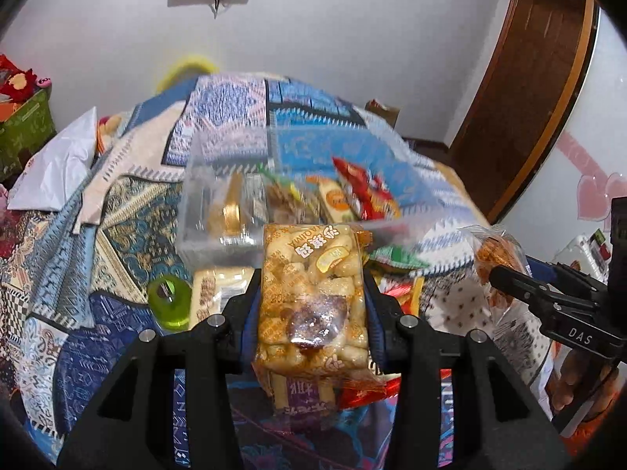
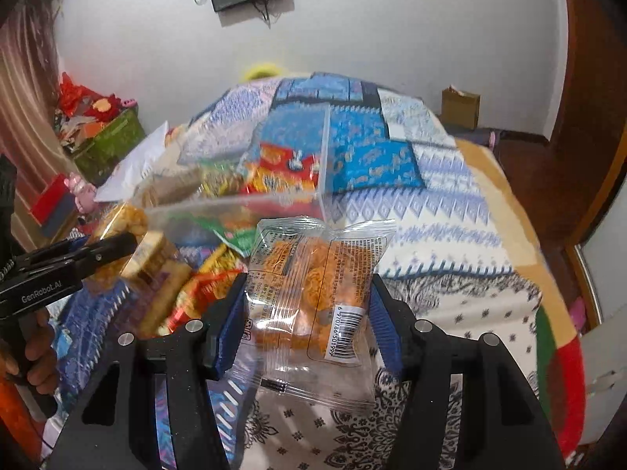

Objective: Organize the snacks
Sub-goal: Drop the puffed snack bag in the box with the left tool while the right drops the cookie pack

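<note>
My left gripper (image 1: 313, 286) is shut on a clear pack of golden puffed rice snack (image 1: 313, 293) and holds it above the bed, just short of a clear plastic box (image 1: 219, 235). The box holds several snack packs, among them a red bag (image 1: 364, 192). My right gripper (image 2: 307, 293) is shut on a clear packet of orange crispy snack (image 2: 313, 286), held above the bedspread near the box's near corner (image 2: 235, 203). The right gripper and its packet (image 1: 497, 258) show at the right of the left wrist view; the left gripper (image 2: 117, 246) shows at the left of the right wrist view.
Loose snack packs (image 2: 203, 290) lie on the patterned bedspread (image 2: 431, 211) in front of the box. A green round container (image 1: 168, 301) and a wrapped pack (image 1: 211, 293) lie left of my left gripper. A green bin (image 2: 109, 145) of toys stands at the left, a door (image 1: 521, 98) at the right.
</note>
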